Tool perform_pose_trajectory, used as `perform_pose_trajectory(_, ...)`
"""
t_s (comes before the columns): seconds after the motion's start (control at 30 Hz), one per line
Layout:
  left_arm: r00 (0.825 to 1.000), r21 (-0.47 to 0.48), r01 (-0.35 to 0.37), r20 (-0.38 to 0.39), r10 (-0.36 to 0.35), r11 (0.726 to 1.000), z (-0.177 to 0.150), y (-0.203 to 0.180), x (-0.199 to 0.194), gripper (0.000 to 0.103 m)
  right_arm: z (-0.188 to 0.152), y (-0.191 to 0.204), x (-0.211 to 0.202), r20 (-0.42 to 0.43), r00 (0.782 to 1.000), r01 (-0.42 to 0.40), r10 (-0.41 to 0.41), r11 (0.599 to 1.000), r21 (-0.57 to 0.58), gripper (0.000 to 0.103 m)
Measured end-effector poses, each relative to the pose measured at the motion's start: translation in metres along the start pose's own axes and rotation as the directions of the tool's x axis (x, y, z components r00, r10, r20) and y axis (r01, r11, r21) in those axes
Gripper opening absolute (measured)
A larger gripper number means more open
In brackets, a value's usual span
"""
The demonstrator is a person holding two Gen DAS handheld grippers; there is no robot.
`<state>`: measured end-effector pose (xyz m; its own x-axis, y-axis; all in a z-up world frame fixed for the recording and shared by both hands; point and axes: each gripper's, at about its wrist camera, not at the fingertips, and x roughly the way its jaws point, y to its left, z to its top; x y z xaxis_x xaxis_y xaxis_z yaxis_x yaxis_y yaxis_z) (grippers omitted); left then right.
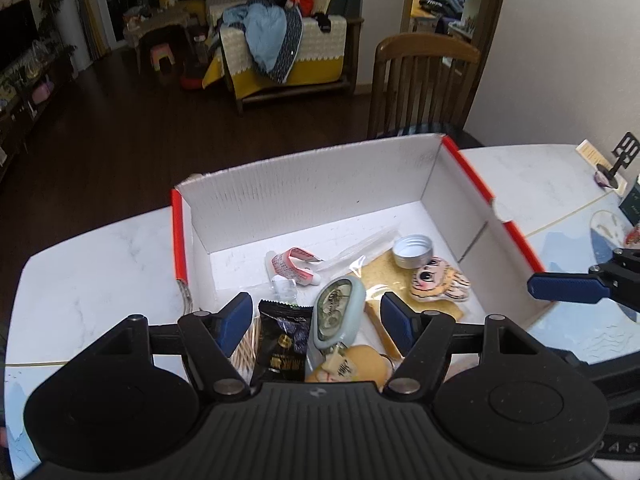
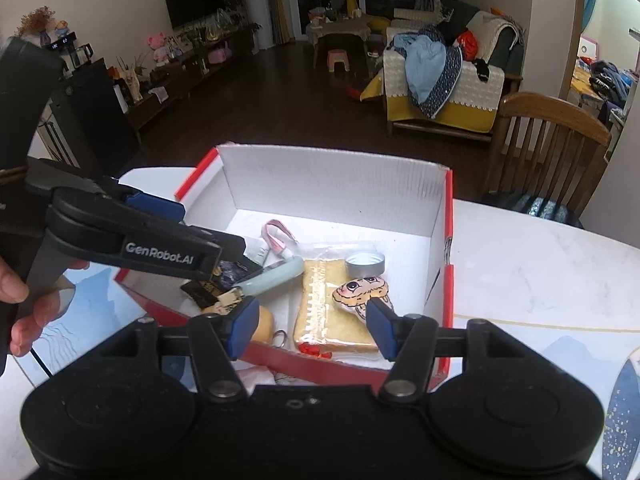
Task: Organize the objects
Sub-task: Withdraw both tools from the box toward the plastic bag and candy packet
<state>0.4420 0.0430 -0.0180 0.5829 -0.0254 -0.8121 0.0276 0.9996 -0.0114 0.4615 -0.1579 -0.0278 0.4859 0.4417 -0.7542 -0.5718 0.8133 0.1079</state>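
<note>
Gathered in a white box [image 1: 320, 184] with red edges on the table [image 1: 100, 248]: a pink tube [image 1: 294, 266], a silver tin [image 1: 413, 251], a cartoon-face charm [image 1: 438, 282], a bagged toast slice [image 1: 378, 276], a pale green case [image 1: 338, 314], a black sachet [image 1: 282, 344], toothpicks [image 1: 246, 346] and a yellow plush [image 1: 352, 364] on a key ring. Left gripper [image 1: 316, 314] above the near end of the box, jaws apart, clamped on nothing, sachet and case in sight below between them. Right gripper [image 2: 312, 320] likewise apart and empty, above the near wall, toast and charm just beyond. Probably all light, so little worry about weight; more about slip and crush. Tin: stiff, smooth metal, likely slippery; best pinched square across its round wall. Toast: soft inside crinkly film, prone to sliding; better taken by a bag edge than squeezed through the middle. Case: hard, rounded plastic; across the narrow sides near the middle. Sachet: thin and flat, hard to get under; by a crimped end. Charm: seemingly soft and flat; by the rim. Tube: small, round, apt to roll; across the body. Toothpicks: loose or bundled, impossible to tell; awkward either way. Plush: yielding, forgiving anywhere on the body.
</note>
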Motion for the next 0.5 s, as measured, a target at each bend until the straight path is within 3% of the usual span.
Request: perform_pose_trajectory(0.5,0.993,0.001,0.024,0.115,-0.024,1.0,-0.028,-0.021,-0.09,0.07,-0.015,0.018,-0.067,0.099,0.995,0.003,-0.001,1.0,-0.017,0.059)
